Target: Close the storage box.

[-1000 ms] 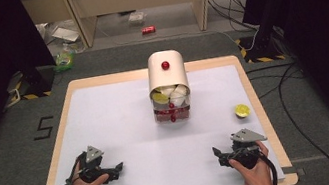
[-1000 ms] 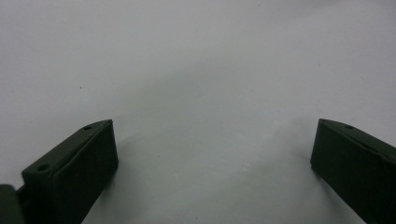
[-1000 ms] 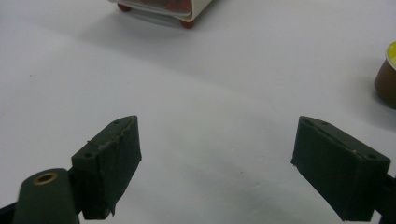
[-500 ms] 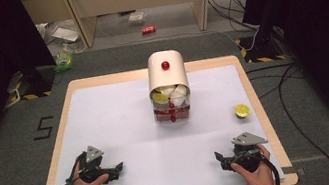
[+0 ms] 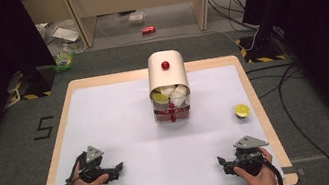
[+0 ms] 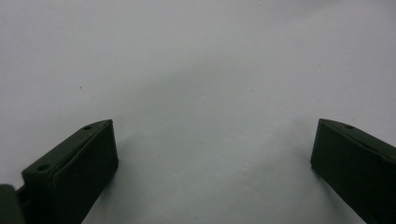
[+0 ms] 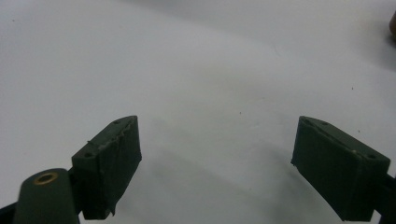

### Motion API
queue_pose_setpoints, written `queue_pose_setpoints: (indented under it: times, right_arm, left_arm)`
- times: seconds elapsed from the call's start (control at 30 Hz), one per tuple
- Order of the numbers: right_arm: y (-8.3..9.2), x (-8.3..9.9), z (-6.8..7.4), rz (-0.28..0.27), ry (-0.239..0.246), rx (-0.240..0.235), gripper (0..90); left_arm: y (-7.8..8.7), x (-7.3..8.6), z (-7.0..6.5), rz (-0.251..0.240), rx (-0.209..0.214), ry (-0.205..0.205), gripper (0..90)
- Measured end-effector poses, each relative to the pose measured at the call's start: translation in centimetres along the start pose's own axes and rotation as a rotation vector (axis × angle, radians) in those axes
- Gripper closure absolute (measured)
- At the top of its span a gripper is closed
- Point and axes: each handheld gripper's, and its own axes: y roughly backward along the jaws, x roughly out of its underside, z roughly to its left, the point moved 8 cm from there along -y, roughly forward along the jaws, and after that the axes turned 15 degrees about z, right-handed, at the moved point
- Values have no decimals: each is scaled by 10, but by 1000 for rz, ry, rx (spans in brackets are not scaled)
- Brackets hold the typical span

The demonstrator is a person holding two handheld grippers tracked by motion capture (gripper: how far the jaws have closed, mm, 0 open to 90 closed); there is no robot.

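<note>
Both hands wait low at the table's (image 5: 105, 112) near edge. The left hand-held gripper (image 5: 118, 167) sits by the near left corner, jaws spread wide over bare white, grasping nothing. The right hand-held gripper (image 5: 221, 160) sits by the near right corner, likewise released. The bin (image 5: 166, 74) stands centre-back, its mouth facing them, a likely reach. A yellow cup (image 5: 242, 110) sits near the right edge.

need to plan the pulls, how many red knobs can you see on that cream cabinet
3: one red knob on the cream cabinet's rounded top, a second at the front of the open upper level, a third on the lower drawer front. More may be hidden.
</note>
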Motion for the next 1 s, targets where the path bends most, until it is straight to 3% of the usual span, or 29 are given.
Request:
queue_pose_setpoints:
  times: [0.53, 1.0]
  right_arm:
    - [2, 14, -5, 35, -14, 9, 157]
    - [5, 23, -5, 15, 6, 36, 152]
  left_arm:
    - [0, 0, 0, 0, -1, -1, 0]
    - [0, 0, 0, 1, -1, -2, 0]
